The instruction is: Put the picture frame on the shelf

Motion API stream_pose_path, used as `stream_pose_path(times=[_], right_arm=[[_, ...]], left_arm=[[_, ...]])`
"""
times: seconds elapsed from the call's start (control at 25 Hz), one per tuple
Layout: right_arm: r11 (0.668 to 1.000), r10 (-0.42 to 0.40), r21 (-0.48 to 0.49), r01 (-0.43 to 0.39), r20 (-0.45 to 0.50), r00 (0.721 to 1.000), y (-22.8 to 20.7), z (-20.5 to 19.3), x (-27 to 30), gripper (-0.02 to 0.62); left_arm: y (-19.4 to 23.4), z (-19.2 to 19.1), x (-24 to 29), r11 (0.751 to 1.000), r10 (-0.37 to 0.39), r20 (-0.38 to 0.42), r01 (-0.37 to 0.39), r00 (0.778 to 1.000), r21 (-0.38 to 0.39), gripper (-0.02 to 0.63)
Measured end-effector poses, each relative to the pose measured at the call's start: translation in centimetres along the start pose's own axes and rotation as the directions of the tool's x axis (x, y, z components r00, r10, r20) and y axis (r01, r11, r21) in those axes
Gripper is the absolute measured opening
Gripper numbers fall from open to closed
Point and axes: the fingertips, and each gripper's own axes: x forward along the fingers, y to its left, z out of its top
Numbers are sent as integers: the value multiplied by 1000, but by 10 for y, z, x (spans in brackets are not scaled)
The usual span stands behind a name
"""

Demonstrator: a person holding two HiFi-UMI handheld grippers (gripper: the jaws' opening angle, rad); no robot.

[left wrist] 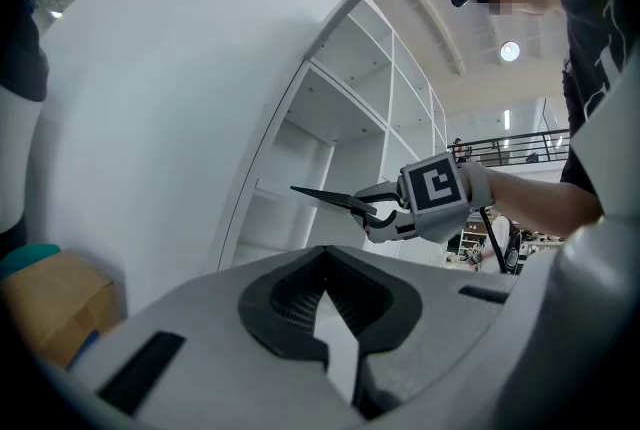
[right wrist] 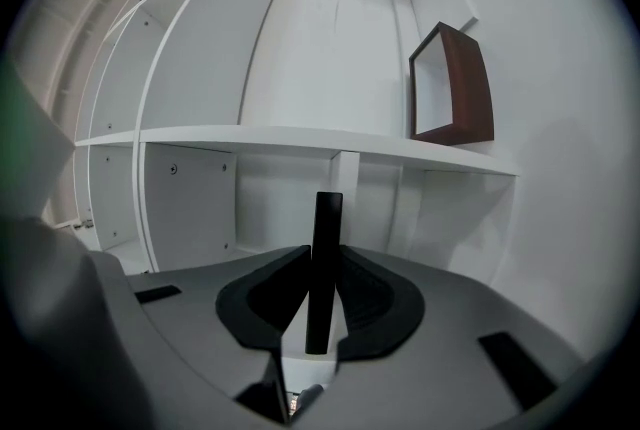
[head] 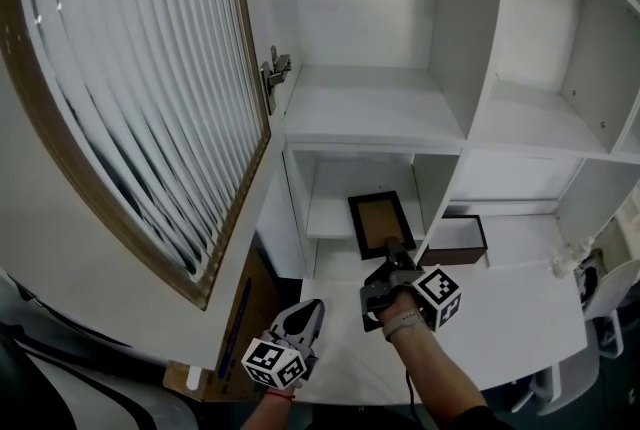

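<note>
In the head view my right gripper [head: 393, 253] is shut on the near edge of the picture frame [head: 380, 221], a black frame with a brown inside. The frame lies flat and reaches into the low middle compartment of the white shelf unit [head: 370, 108]. Seen from the right gripper view, the picture frame [right wrist: 325, 228] stands edge-on as a dark bar pinched between the jaws of the right gripper [right wrist: 325, 260]. The left gripper [head: 303, 316] hangs low at the left, shut and holding nothing. From the left gripper view, the left gripper [left wrist: 322, 263] points toward the right gripper [left wrist: 375, 210] and the picture frame [left wrist: 325, 196].
A dark brown open box [head: 470, 240] stands just right of the frame, and it also shows in the right gripper view as the brown box [right wrist: 480, 88]. An open cabinet door [head: 130, 78] with ribbed glass fills the left. A white desk top [head: 500, 318] lies below the shelves.
</note>
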Motion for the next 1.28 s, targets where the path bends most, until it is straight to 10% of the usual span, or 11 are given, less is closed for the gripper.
stream_pose_path(times=[0.24,0.48,0.84,0.96,1.12,1.28], right_arm=[[999,47,11,-47,-35,998,5,-3,13,78],[979,161,-109,-170,-83,983,20,-10,5,218],[857,134,-444,-262,-299,945,7,-44,-30,235],[751,66,-602,-269,-338,939,-1,-49,-40,222],[496,-17,-832,-248,-295,955,3,-42,-44,12],[411,0,-879,-243,-267,964,17,-37,-39,9]], left_arm=[[1,-2,-5,1000,8,-5,-8,1000,-3,3],[3,-5,-10,1000,9,-14,-10,1000,-8,3],[-4,-11,-10,1000,-20,-27,19,999,-16,3],[-9,-14,-11,999,-29,-33,29,999,-18,3],[-11,-15,-12,999,-33,-33,32,999,-18,3],[-13,-15,-15,999,-31,-33,30,999,-17,3]])
